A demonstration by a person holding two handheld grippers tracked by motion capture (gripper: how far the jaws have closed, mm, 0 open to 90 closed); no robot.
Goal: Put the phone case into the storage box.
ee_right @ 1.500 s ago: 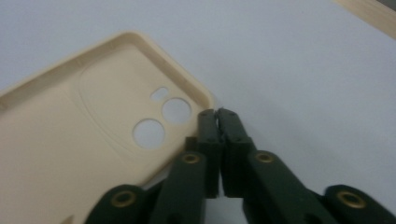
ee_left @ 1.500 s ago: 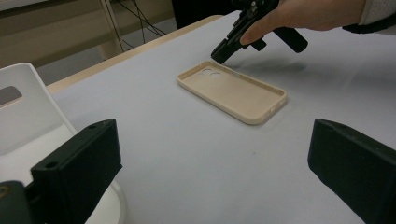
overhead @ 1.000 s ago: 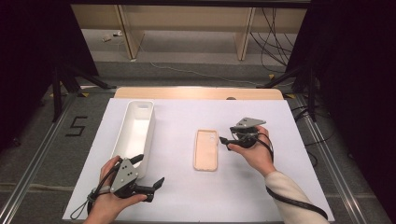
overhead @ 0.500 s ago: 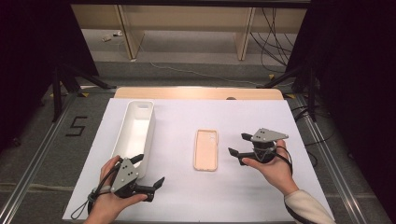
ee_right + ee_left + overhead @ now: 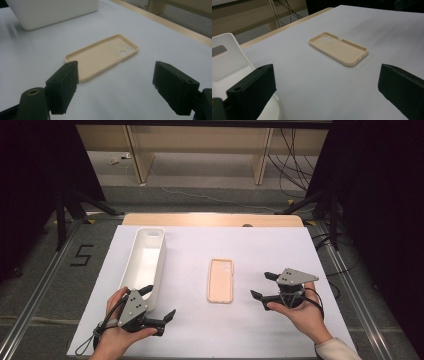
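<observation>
Beige and soft-looking, the rubbery phone case [image 5: 220, 280] lies flat on the white table cover [image 5: 200, 245], hollow side up, with its two camera holes at the far end in the high view. It sits near the middle of the cover, all by itself, nothing touching it.

Over to the right gripper [image 5: 262, 285], held in the person's right hand [image 5: 300, 312]: it rests just to the right of the case, pointing at it, and its black jaws have just been opening; they now stand wide apart with only bare cover between them. In the right gripper view the case [image 5: 102, 56] lies just ahead of the jaw tips, clear of both, its near corner close to the left-hand jaw.

On the other side, the left gripper [image 5: 159, 303] sits low at the near edge of the cover in the person's left hand [image 5: 117, 332], jaws spread wide too and gripping nothing. One jaw lies right against the near end of the long white plastic bin [image 5: 145, 262], which stands open and lengthwise along the left of the cover. From the left gripper view, the case [image 5: 339, 47] is well ahead, apart from the jaws, with the bin's rounded end [image 5: 227, 57] beside the left-hand jaw.
</observation>
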